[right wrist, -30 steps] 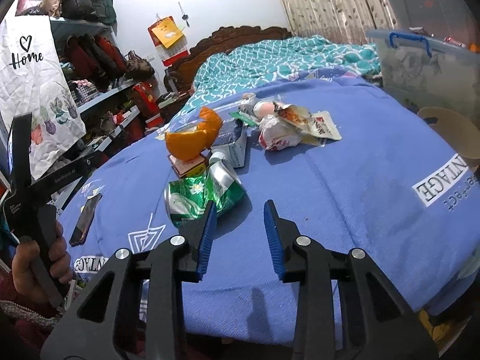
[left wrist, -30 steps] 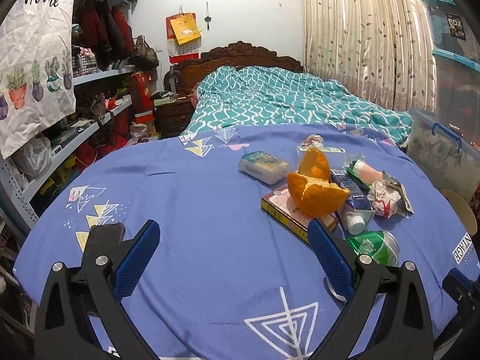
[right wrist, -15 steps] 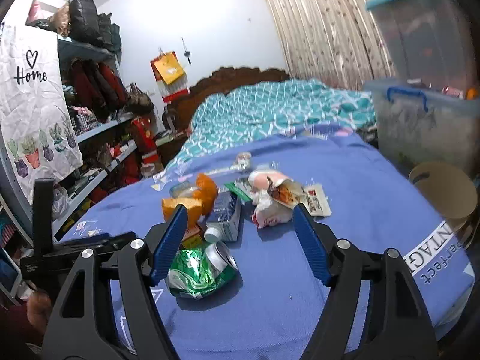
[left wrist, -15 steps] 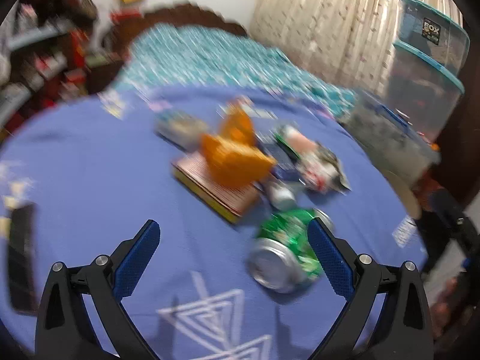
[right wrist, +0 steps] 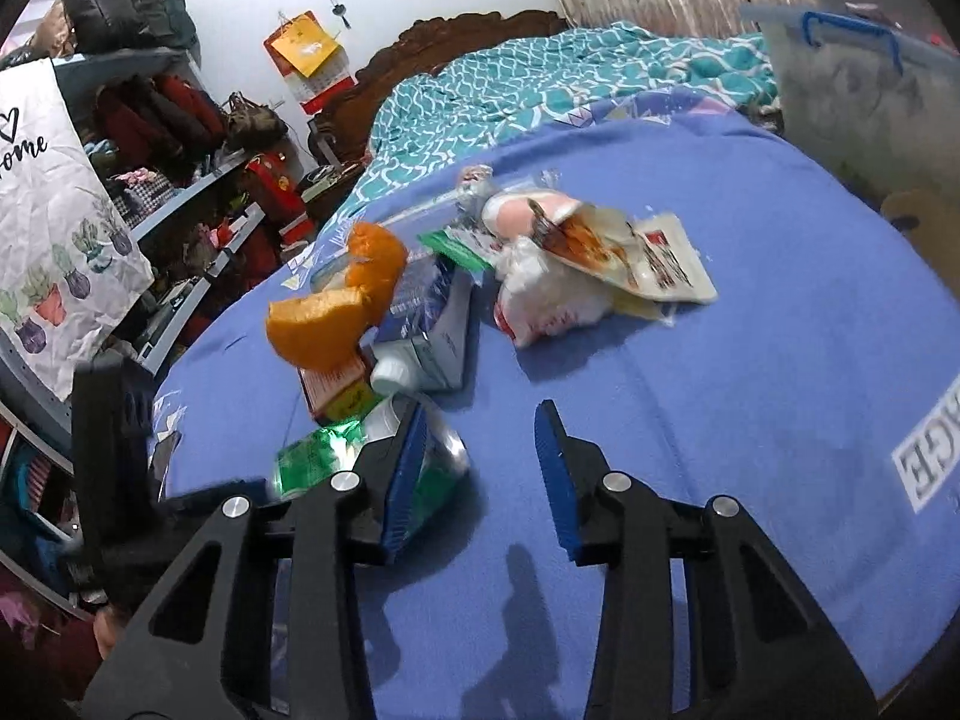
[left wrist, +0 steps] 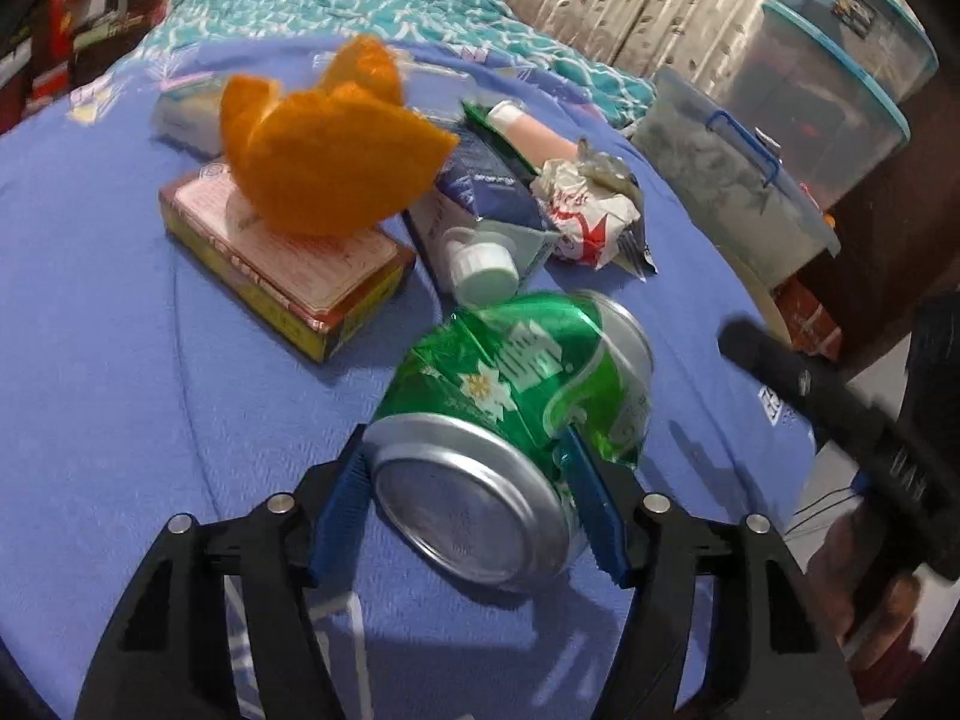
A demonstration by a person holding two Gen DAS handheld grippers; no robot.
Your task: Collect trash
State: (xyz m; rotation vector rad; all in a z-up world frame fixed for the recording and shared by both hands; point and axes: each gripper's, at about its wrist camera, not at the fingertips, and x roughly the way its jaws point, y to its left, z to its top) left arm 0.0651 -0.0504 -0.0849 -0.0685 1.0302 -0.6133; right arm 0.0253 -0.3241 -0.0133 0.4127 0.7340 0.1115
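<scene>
A round worktop [right wrist: 780, 360] under a blue cloth carries the litter, with a teal-quilted bed [right wrist: 540, 78] and cluttered shelves [right wrist: 180, 138] behind it. The left tool [left wrist: 465, 504] is clamped on the crushed green can [left wrist: 516, 384] at the near edge. The right tool [right wrist: 480, 468] hangs beside it, pads apart, holding nothing. Orange peel [left wrist: 324, 162] sits on a flat box [left wrist: 282, 264].

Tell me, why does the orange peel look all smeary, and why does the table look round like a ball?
Left wrist view: the orange peel is smeared by motion blur, while the green can looks sharper. Right wrist view: the fisheye lens bulges the blue cloth and darkens the corners; the can shows glare.
</scene>
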